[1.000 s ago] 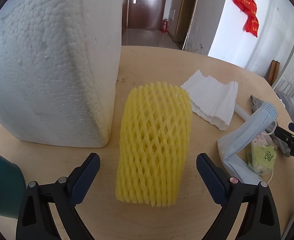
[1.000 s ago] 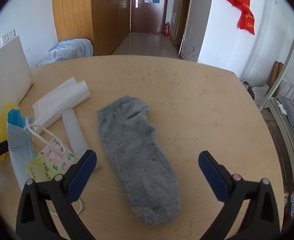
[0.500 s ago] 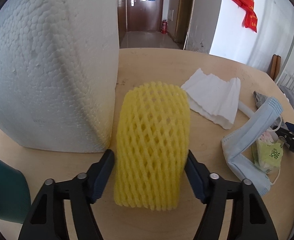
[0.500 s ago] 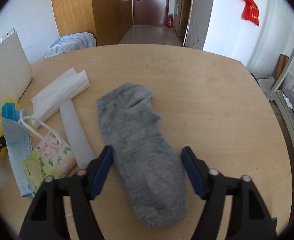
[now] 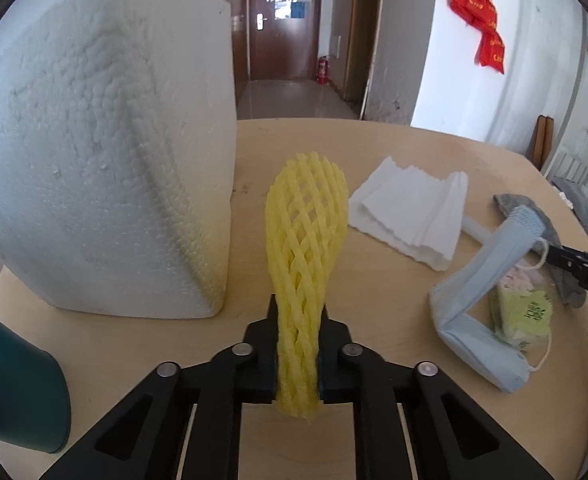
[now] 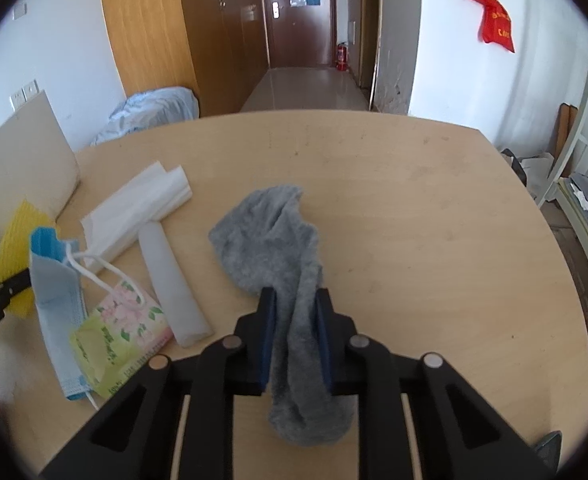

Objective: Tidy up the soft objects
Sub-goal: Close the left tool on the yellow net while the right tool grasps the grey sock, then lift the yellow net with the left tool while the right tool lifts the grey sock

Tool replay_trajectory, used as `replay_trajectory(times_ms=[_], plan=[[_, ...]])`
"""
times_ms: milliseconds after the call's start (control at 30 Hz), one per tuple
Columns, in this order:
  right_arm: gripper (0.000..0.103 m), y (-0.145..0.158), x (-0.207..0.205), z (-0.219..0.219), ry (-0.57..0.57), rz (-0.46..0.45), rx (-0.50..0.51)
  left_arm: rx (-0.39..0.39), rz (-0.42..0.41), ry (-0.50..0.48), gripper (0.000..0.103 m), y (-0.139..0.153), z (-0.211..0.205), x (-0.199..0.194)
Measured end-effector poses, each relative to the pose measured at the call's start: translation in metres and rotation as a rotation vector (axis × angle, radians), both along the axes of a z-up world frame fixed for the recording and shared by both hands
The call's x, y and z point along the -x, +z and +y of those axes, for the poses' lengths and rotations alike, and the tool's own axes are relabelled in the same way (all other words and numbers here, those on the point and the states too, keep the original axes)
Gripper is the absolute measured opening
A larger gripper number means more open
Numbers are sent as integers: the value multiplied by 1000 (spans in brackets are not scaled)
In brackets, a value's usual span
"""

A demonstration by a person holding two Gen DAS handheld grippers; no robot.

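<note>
The yellow foam net sleeve (image 5: 300, 280) is lying near the middle of the round wooden table (image 5: 334, 148), just right of the big white foam block (image 5: 102, 168), and the left gripper (image 5: 298, 354) is pinching its near end. Its jaws have just been closing, and the mesh is now squashed thin between them while the far end is fanning out wide. Over to the right, the grey sock (image 6: 290, 292) is lying on the same table (image 6: 434, 240), and the right gripper (image 6: 294, 340) is clamping its lower part; those jaws have also just been closing, bunching the cloth into a ridge between the blue pads (image 6: 266, 332).

Both grasps look seated, so the step in hand appears to be the lift. To do it well, each hand should probably be rising straight and slowly, since both things are limp and their free ends will be dragging and swinging. The net is springy and could be slipping out of a light squeeze, so the pinch ought to be held firm.

Between the two lie folded white tissue (image 5: 410, 216), a pale foam tube (image 6: 172, 284), a blue face mask (image 5: 478, 300) and a tissue packet (image 6: 118, 340); the trailing sock should be kept clear of the mask's loops.
</note>
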State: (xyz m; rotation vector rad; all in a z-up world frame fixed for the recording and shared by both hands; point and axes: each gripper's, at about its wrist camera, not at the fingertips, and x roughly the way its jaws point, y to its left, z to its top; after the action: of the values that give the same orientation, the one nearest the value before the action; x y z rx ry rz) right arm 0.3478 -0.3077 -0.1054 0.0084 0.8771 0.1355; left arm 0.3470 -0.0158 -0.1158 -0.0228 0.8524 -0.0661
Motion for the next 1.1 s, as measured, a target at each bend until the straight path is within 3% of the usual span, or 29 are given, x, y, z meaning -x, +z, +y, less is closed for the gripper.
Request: replay_trajectory(times_ms=[233, 433, 500, 700, 733, 767, 800, 867, 1100], plan=[[23, 6, 4, -3, -29, -14, -6, 31, -36, -15, 12, 9, 2, 7], [23, 27, 20, 4, -25, -95, -11, 37, -85, -25, 12, 22, 5, 25], [15, 29, 21, 5, -24, -98, -17, 32, -106, -24, 12, 27, 6, 30], [15, 23, 13, 8, -5, -87, -26, 31, -103, -24, 12, 26, 6, 31], [17, 22, 11, 8, -4, -88, -11, 32, -104, -27, 12, 26, 5, 30], [31, 22, 10, 9, -7, -86, 4, 31, -104, -30, 12, 26, 4, 30], [54, 20, 8, 9, -8, -81, 13, 31, -105, -34, 12, 26, 3, 30], [71, 14, 3, 9, -2, -54, -4, 35, -101, -39, 12, 25, 3, 29], [71, 8, 0, 9, -28, -44, 33, 44, -96, -43, 12, 23, 4, 28]])
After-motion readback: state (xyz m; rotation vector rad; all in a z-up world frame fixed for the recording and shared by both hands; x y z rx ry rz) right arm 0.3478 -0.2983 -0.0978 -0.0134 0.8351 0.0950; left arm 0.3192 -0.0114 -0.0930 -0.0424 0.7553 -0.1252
